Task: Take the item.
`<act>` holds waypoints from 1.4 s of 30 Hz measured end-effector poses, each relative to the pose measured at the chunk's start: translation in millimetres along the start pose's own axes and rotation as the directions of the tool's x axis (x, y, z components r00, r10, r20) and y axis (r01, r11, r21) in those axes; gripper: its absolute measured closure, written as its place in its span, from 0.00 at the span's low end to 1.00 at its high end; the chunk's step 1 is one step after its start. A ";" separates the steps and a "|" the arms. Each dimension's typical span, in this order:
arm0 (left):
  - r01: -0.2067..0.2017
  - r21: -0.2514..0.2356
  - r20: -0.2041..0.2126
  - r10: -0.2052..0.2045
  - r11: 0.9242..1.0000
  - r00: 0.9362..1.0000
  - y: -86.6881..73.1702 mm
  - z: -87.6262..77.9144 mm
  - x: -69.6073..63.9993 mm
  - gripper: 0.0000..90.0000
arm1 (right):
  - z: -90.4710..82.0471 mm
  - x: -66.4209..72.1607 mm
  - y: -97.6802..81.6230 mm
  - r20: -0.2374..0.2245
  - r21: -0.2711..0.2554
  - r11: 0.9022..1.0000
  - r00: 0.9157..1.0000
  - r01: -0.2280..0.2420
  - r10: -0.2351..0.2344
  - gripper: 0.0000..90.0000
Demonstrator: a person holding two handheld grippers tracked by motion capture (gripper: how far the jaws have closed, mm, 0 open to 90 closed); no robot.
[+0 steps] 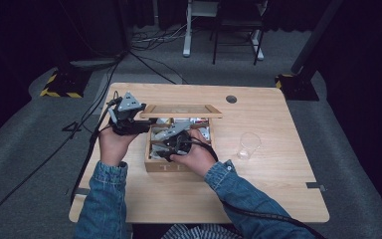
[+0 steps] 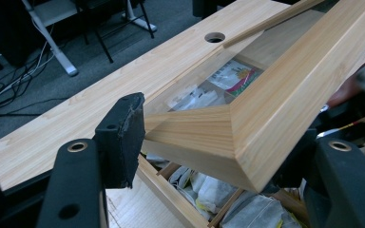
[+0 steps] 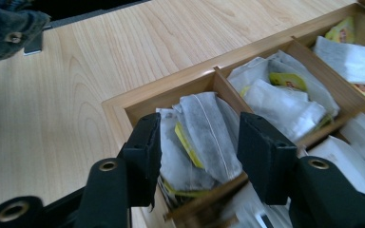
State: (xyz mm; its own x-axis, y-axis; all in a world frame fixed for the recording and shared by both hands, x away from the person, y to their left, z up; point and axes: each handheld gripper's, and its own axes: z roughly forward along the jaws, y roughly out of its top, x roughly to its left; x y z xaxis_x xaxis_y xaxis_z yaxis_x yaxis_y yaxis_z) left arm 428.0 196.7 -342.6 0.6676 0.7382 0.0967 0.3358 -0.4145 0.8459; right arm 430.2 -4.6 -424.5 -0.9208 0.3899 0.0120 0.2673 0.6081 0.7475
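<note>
A wooden tea box (image 1: pixel 179 167) stands on the table with its glazed lid (image 1: pixel 181 110) raised. My left gripper (image 1: pixel 144 124) is shut on the lid's left corner; in the left gripper view (image 2: pixel 209 137) one pad lies against the lid frame (image 2: pixel 266 95) and the other jaw is behind it. My right gripper (image 1: pixel 171 147) reaches down into the box. In the right gripper view (image 3: pixel 197 137) its jaws stand open around a grey-white tea bag (image 3: pixel 209 137) that stands upright in the corner compartment (image 3: pixel 138 107), with the pads close to the bag's sides.
Other compartments hold several white and yellow tea bags (image 3: pixel 285 95). A clear cup (image 1: pixel 249 144) stands on the table right of the box. A cable hole (image 1: pixel 231 99) lies near the far edge. Bare tabletop (image 1: pixel 288 169) surrounds the box.
</note>
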 end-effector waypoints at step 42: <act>-0.010 0.009 -0.002 0.010 1.000 1.000 -0.6 -0.1 -1.7 0.44 | 3.8 -0.2 12.0 0.078 -0.017 0.992 0.990 0.123 -0.121 0.95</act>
State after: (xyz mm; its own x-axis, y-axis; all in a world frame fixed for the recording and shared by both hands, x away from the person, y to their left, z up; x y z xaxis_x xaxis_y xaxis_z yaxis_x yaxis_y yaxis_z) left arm 426.6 195.8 -343.3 0.6691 0.7355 0.1061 0.3354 -0.4263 0.8401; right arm 434.7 5.2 -418.1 -0.9214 0.3661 -0.1307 0.1472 0.6398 0.7543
